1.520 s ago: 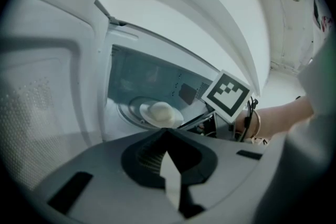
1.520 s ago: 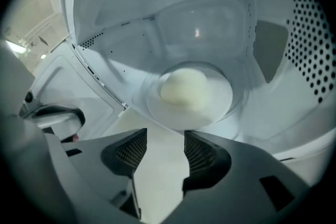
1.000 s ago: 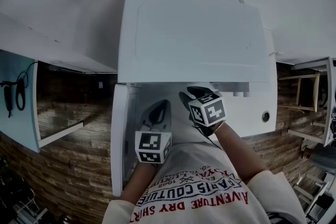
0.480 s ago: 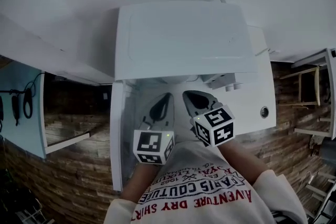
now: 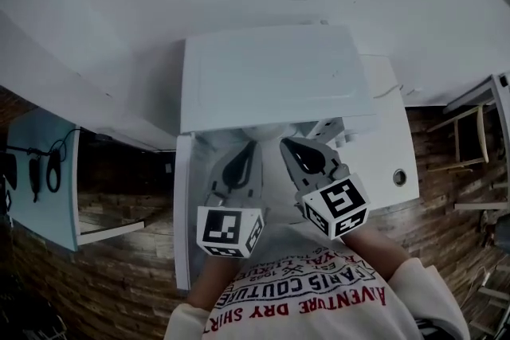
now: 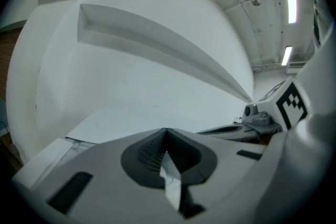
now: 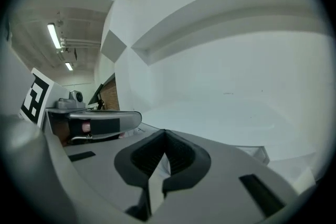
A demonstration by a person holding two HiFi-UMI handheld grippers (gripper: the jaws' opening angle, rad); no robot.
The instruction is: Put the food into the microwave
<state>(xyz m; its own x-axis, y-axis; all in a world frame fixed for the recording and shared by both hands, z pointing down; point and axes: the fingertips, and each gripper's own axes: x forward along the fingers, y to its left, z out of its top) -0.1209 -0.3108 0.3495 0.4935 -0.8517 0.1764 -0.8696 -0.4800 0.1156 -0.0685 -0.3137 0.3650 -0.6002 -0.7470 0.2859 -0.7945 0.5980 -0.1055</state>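
The white microwave (image 5: 275,76) is seen from above, so its inside is hidden. No food shows in any view. My left gripper (image 5: 245,150) and right gripper (image 5: 293,147) are side by side in front of the microwave's upper front edge, pointing at it. Both are shut with nothing between the jaws. In the left gripper view, the left gripper (image 6: 167,135) faces a bare white surface, with the right gripper (image 6: 273,113) beside it. In the right gripper view, the right gripper (image 7: 165,135) faces the same white surface, with the left gripper (image 7: 97,123) at its left.
A narrow white panel (image 5: 182,211) stands on edge at the microwave's left front. A white top (image 5: 390,147) with a round fitting (image 5: 399,177) lies to the right. Wooden flooring (image 5: 119,251) lies below, a pale blue cabinet (image 5: 44,171) is at the left, and white shelving (image 5: 478,139) at the right.
Both grippers have risen in front of the microwave and now point more level. The right marker cube has shifted toward the lower right of the head view.
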